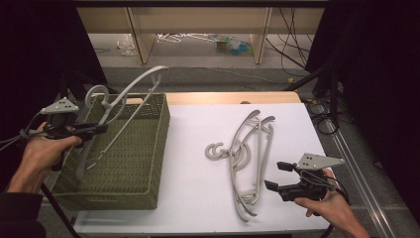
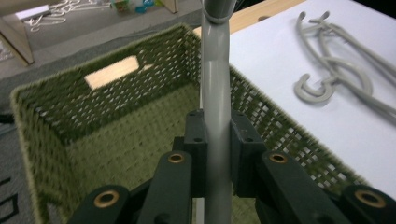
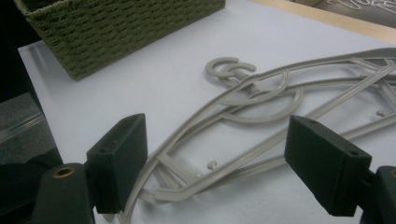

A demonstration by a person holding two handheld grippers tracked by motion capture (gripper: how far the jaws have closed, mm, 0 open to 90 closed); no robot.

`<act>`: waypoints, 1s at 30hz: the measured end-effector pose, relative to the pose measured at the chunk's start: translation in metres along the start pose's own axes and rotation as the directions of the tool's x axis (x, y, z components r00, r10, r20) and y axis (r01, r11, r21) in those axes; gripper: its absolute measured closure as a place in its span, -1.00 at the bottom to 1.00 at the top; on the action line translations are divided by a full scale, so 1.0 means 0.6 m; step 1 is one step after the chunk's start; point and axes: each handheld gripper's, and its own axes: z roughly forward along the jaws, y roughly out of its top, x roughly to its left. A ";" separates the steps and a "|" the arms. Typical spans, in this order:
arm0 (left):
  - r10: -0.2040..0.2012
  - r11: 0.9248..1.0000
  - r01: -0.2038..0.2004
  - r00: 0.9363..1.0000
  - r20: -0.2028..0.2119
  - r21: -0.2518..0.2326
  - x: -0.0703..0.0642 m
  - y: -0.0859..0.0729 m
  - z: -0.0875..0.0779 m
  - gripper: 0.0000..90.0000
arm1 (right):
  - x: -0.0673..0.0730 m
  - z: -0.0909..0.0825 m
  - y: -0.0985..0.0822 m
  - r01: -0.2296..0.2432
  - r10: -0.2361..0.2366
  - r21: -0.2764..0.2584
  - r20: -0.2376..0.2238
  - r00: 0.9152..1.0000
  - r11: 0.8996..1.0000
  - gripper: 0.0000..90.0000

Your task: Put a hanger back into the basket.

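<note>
On the left side of the white worktop [image 1: 198, 188] stands a green woven basket [image 1: 143, 163], reaching from near the far edge almost to the near edge. The left gripper [image 1: 101, 128], held in the person's left hand [image 1: 42, 151], hangs over the basket's left rim with its jaws closed tight on a grey plastic hanger [image 1: 133, 84]. In the left gripper view the hanger's bar [image 2: 215, 116] runs straight up between the two black pads, which press it on both sides. The hanger is lifted clear above the basket, tilted, its hook near the gripper and one arm rising past the basket's far right corner.

Toward the right half of the worktop lies a pile of grey hangers [image 1: 250, 153], overlapping one another, hooks pointing left toward the basket, well apart from it. The right gripper [image 1: 278, 174], in the person's right hand [image 1: 327, 203], sits near the worktop's near right corner, just beside the pile's near end. Its jaws stand wide open and hold nothing; the right gripper view shows the pile [image 3: 261, 121] lying between and beyond the two spread pads.
</note>
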 end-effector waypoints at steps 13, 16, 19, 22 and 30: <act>0.028 0.988 -0.024 0.999 -0.025 0.151 0.031 -0.062 0.004 0.76 | 0.001 0.003 -0.001 0.001 -0.001 0.027 -0.003 1.000 1.000 -0.51; 0.031 0.983 -0.028 0.999 -0.013 0.179 0.034 -0.069 0.008 0.76 | 0.000 0.005 -0.002 0.002 -0.002 0.016 -0.010 1.000 1.000 -0.51; 0.024 0.981 -0.023 1.000 0.001 0.192 0.034 -0.074 0.016 0.76 | 0.001 0.004 -0.001 -0.008 0.008 0.019 -0.014 1.000 1.000 -0.51; 0.017 0.978 -0.015 1.000 -0.008 0.209 0.033 -0.080 0.027 0.76 | 0.001 0.004 -0.001 -0.007 0.007 0.019 -0.015 1.000 1.000 -0.51; -0.054 0.971 0.056 0.998 -0.017 0.232 0.033 -0.099 0.069 0.76 | -0.001 0.006 -0.003 0.000 0.000 0.025 -0.013 1.000 1.000 -0.50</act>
